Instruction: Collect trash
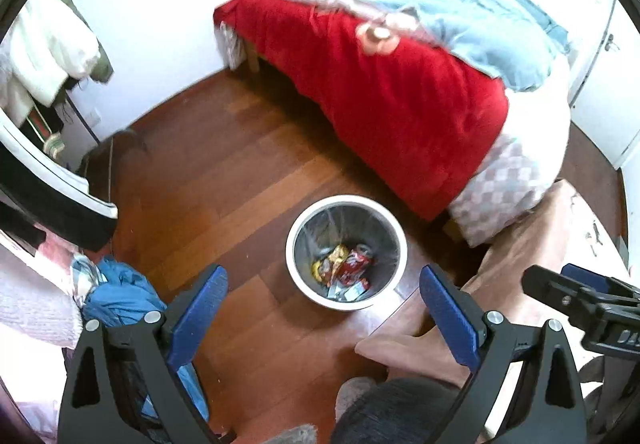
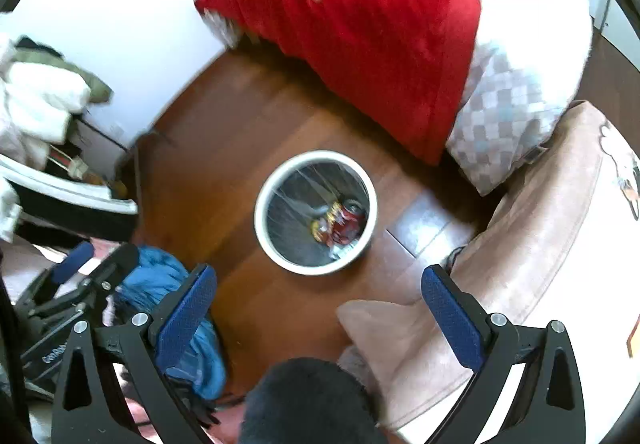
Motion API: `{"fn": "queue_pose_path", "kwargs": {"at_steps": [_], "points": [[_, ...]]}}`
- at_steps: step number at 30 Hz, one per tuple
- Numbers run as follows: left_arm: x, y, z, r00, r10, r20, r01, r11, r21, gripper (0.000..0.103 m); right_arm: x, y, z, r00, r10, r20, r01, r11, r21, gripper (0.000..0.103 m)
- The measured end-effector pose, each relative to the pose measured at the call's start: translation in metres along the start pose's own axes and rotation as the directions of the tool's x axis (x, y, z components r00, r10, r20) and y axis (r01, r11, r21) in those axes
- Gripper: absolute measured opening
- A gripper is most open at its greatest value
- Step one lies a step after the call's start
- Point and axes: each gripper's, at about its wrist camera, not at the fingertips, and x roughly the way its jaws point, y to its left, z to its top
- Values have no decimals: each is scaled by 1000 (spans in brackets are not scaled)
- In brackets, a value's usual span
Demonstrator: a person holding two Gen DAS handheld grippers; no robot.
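A round white trash bin (image 1: 297, 272) with a clear liner stands on the wooden floor; it also shows in the right wrist view (image 2: 262, 232). Red and yellow wrappers and a crushed red can (image 1: 346, 264) lie at its bottom, also seen in the right wrist view (image 2: 340, 226). My left gripper (image 1: 322, 292) is open and empty, held above and just short of the bin. My right gripper (image 2: 316, 294) is open and empty, also above the near side of the bin. The right gripper shows at the right edge of the left wrist view (image 1: 576, 296).
A bed with a red blanket (image 1: 384, 91) and light blue covers stands behind the bin. A pink cushioned seat (image 2: 520, 244) is at the right. Blue cloth (image 1: 116, 296) lies on the floor at the left. A rack with clothes (image 1: 44, 55) stands far left.
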Motion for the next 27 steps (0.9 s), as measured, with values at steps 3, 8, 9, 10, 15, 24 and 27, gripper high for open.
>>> {"fn": "queue_pose_path", "kwargs": {"at_steps": [3,8,9,10,15,24,27], "points": [[-25,-14,-4,999,-20,35,19,1000,9,98,-42,-9,-12,996,56,68,-58,998,36,103],[-48,-55,-22,996,-67,64,63,996,62,98,-106,-48,-48,983,80,165,-103,985,135,103],[-49,-66,-27,995,-74,64,69,995,78,98,-116,-61,-58,982,69,177,-99,981,164,103],[-48,-79,-31,995,-83,59,76,992,101,98,-126,-77,-70,982,52,184,-89,976,199,103],[-24,-161,-62,995,-103,-20,105,967,231,98,-158,-170,-127,985,-85,150,24,929,369,103],[22,-314,-164,964,-113,-239,216,859,465,98,-175,-359,-295,961,-273,-36,209,640,740,87],[30,-350,-199,954,-92,-287,239,810,535,98,-163,-389,-330,965,-255,-61,205,588,783,78]]}}
